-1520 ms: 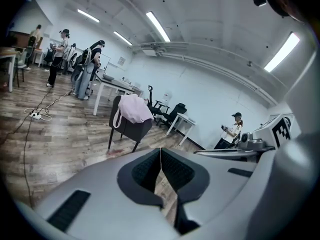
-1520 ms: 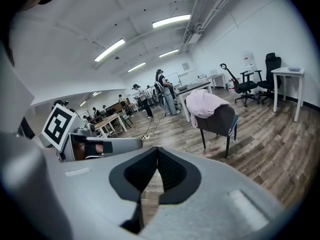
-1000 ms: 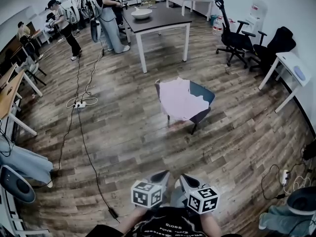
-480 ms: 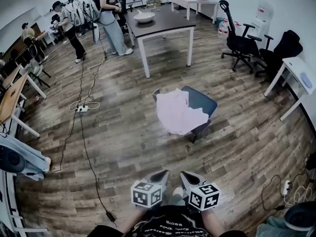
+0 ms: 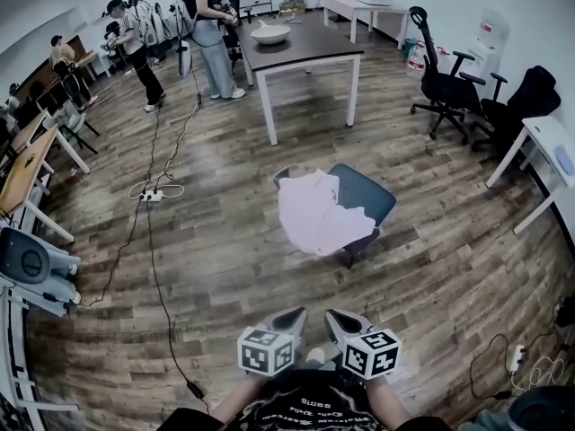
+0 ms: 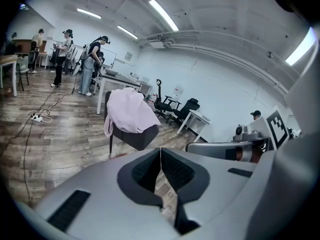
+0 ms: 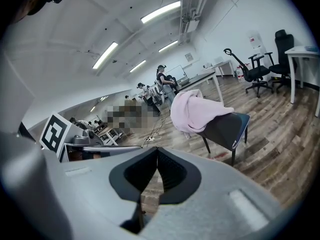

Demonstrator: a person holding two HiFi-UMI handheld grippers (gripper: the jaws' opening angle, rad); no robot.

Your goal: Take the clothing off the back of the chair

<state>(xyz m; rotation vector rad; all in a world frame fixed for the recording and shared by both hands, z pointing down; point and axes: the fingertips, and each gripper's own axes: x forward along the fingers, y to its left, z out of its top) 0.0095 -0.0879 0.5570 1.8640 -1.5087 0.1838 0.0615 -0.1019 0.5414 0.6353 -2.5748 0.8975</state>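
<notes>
A pale pink garment point(image 5: 314, 211) hangs over the back of a dark chair point(image 5: 364, 195) in the middle of the wooden floor. The garment point(image 6: 129, 111) shows left of centre in the left gripper view, and the same garment point(image 7: 192, 109) drapes onto the seat in the right gripper view. Both grippers sit close to my body at the bottom of the head view, well short of the chair. My left gripper point(image 5: 292, 317) is shut and empty. My right gripper point(image 5: 334, 319) is shut and empty too.
A dark table point(image 5: 301, 48) with a white bowl point(image 5: 271, 33) stands beyond the chair. Several people stand at the far left. A cable with a power strip point(image 5: 148, 196) runs along the floor on the left. Black office chairs point(image 5: 440, 65) and a white desk point(image 5: 544, 146) stand right.
The chair with the garment has come nearer and lower in the head view as I move toward it. Both grippers stay shut, held side by side.
</notes>
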